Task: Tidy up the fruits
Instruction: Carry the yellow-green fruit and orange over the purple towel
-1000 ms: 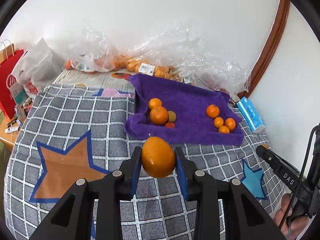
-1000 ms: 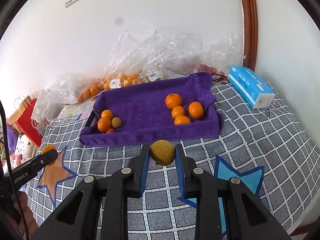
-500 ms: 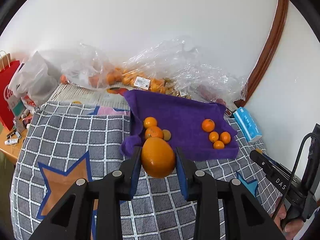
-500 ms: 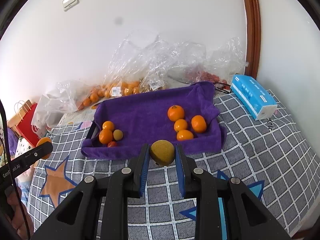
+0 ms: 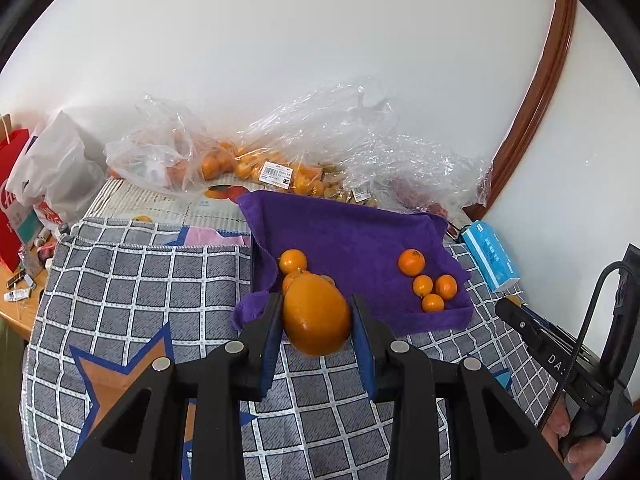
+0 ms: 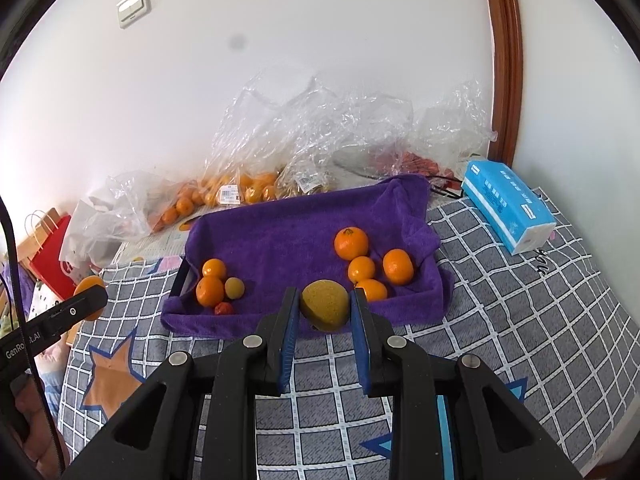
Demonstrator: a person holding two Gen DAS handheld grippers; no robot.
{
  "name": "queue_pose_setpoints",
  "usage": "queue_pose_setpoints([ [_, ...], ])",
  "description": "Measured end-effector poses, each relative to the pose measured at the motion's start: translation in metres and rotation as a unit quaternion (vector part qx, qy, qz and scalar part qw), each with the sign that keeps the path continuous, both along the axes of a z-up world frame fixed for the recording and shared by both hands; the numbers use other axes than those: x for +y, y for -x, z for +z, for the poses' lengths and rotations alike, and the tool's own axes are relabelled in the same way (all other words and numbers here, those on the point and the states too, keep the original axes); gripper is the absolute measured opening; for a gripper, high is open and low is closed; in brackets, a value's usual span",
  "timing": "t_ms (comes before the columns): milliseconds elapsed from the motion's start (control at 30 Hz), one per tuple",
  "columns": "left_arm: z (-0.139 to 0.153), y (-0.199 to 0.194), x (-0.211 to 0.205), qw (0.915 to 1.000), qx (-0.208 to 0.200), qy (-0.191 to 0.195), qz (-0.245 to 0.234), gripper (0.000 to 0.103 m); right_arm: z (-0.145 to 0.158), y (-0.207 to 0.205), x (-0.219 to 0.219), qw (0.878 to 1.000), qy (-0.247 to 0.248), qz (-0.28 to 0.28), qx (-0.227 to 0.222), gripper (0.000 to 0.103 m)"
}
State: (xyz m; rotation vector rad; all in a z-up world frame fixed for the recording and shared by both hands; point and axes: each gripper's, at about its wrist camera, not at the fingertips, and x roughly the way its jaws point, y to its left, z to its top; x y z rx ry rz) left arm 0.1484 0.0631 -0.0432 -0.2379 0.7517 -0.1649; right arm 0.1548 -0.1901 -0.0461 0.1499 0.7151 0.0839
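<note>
My left gripper (image 5: 316, 318) is shut on a large orange (image 5: 316, 314), held above the checked cloth just in front of the purple towel-lined tray (image 5: 360, 240). My right gripper (image 6: 324, 308) is shut on a yellow-green round fruit (image 6: 324, 306) at the tray's (image 6: 280, 240) front edge. In the tray, a left group holds two oranges (image 6: 210, 290), a small green fruit (image 6: 234, 288) and a small red one (image 6: 224, 309). A right group holds several oranges (image 6: 362, 268). The left gripper also shows at the left of the right wrist view (image 6: 86, 304).
Clear plastic bags of oranges (image 5: 256, 168) lie against the wall behind the tray. A blue tissue box (image 6: 508, 204) sits to the tray's right. A red paper bag (image 5: 12, 184) and white bag (image 5: 60, 168) stand at far left. The bed's checked cloth (image 6: 520, 320) spreads in front.
Both grippers have risen and drawn back a little from the tray while holding their fruits; the tray looks farther and lower in both views.
</note>
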Motion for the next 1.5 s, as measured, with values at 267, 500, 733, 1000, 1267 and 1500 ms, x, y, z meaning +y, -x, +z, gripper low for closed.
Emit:
queue_pose_setpoints([
  [267, 0.0, -0.014, 0.001, 1.0, 0.001, 0.003, -0.007, 0.031, -0.001, -0.009, 0.002, 1.0, 0.001, -0.004, 0.003, 0.025],
  [500, -0.002, -0.025, 0.001, 0.9999, 0.002, 0.002, -0.01, 0.031, -0.004, -0.019, 0.002, 1.0, 0.002, -0.008, 0.007, 0.025],
  [733, -0.005, -0.039, 0.002, 0.9999, 0.006, 0.008, -0.014, 0.031, -0.009, -0.032, 0.003, 1.0, 0.0, -0.009, 0.012, 0.025],
  [1000, -0.012, -0.059, 0.005, 0.9998, 0.013, 0.014, -0.011, 0.031, -0.017, -0.05, 0.003, 1.0, 0.004, -0.006, 0.019, 0.025],
  [1267, -0.025, -0.082, 0.015, 0.9997, 0.023, 0.007, 0.0, 0.031, -0.031, -0.073, 0.004, 0.999, 0.007, -0.005, 0.031, 0.025],
  [1500, -0.041, -0.098, 0.041, 0.9986, 0.041, 0.013, 0.03, 0.031, -0.052, -0.098, 0.012, 0.999, 0.005, 0.008, 0.051, 0.025],
])
